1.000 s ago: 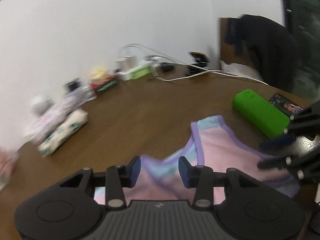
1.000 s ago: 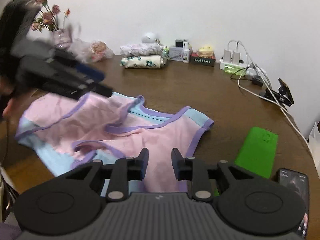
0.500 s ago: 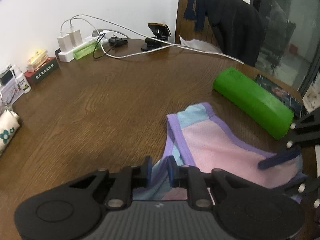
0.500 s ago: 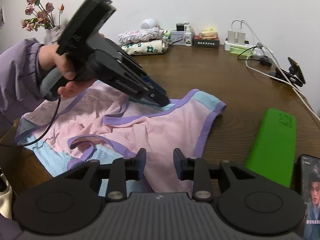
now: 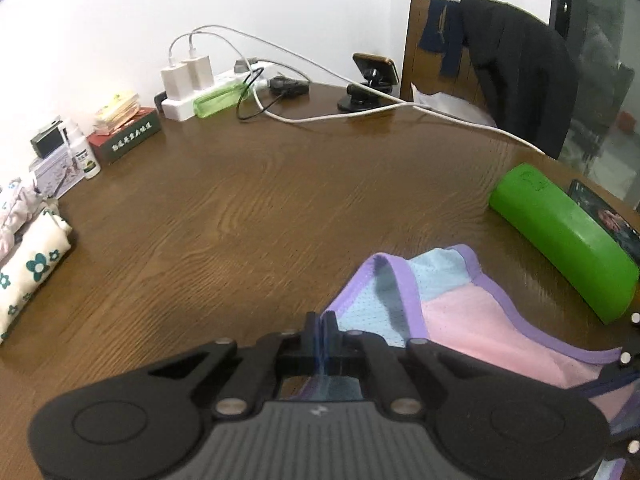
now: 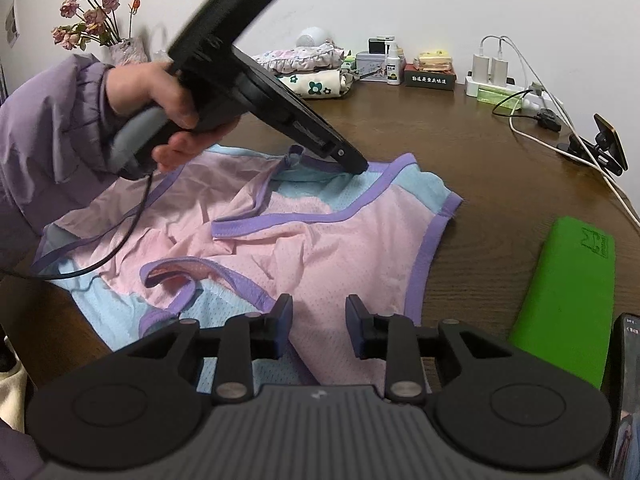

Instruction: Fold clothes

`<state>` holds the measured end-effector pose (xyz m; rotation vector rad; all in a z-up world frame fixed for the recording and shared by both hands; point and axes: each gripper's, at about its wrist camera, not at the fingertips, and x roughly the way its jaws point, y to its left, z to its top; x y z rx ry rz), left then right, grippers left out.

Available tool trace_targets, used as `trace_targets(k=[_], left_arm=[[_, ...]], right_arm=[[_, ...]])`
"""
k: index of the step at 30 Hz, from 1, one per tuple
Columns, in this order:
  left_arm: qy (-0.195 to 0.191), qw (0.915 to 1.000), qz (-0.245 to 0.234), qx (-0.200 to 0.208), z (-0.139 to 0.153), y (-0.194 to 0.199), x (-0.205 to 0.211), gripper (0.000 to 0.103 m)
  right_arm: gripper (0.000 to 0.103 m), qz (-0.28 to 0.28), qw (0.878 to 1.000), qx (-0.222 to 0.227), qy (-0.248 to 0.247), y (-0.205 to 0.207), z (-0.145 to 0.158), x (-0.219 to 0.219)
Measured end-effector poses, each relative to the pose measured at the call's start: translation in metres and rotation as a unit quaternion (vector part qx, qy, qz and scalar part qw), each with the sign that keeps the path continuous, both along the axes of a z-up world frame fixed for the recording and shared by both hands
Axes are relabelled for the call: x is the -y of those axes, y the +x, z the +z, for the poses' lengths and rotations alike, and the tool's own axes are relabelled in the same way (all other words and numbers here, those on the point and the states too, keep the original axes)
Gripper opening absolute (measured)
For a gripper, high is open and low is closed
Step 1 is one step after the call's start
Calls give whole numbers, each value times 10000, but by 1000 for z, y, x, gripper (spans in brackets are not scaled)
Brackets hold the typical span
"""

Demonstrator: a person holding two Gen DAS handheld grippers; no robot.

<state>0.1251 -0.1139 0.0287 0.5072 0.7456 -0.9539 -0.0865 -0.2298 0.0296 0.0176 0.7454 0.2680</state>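
A pink vest with light blue panels and purple trim (image 6: 320,240) lies crumpled on the brown wooden table (image 5: 240,208). My left gripper (image 5: 322,320) is shut on its blue shoulder strap, at the purple edge. The right wrist view shows that left gripper (image 6: 356,166) held by a hand in a purple sleeve (image 6: 48,140), tip down on the vest's far neckline. My right gripper (image 6: 318,320) hovers over the near pink part of the vest (image 5: 460,312). Its jaws stand apart and are closing slightly, and the pads do not press on the cloth.
A green case (image 6: 568,296) and a phone (image 6: 628,380) lie right of the vest. Folded clothes (image 6: 316,84), small boxes, a power strip with cables (image 5: 192,92) and a phone stand (image 5: 372,80) line the wall. A chair with a dark jacket (image 5: 512,60) stands behind.
My left gripper came down onto the vest's shoulder strap and shut on it. The right gripper stayed over the near pink cloth with its jaws apart.
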Motion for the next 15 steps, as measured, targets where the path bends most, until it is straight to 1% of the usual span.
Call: trace_targets(k=[2, 3, 4, 5, 8, 10, 12, 13, 15], left_arm=[[-67, 9999, 78, -76, 0, 2, -2, 4], [-101, 9998, 118, -117, 0, 3, -3, 9], [-101, 9998, 155, -103, 3, 3, -5, 12], [-98, 9997, 191, -84, 7, 3, -8, 13], [-354, 9988, 320, 67, 29, 1, -28, 13], [-540, 9976, 435, 76, 46, 0, -48, 14], [-599, 9966, 553, 121, 57, -7, -65, 20], [-595, 9964, 599, 119, 58, -11, -71, 21], [-465, 9974, 545, 50, 52, -23, -79, 23]], right_arm=[[29, -10, 10000, -6, -15, 1, 0, -1], [31, -18, 10000, -8, -29, 1, 1, -2], [31, -31, 10000, -8, -45, 1, 1, -3], [32, -44, 10000, -9, -61, 1, 2, -3], [33, -135, 9999, 103, -19, -2, 6, -2], [35, -182, 9996, 210, 38, -5, 9, 1], [36, -186, 9994, 273, 52, -8, 12, 2], [36, -181, 9995, 274, 41, -8, 12, 2], [36, -153, 9996, 234, 13, -8, 10, 0]])
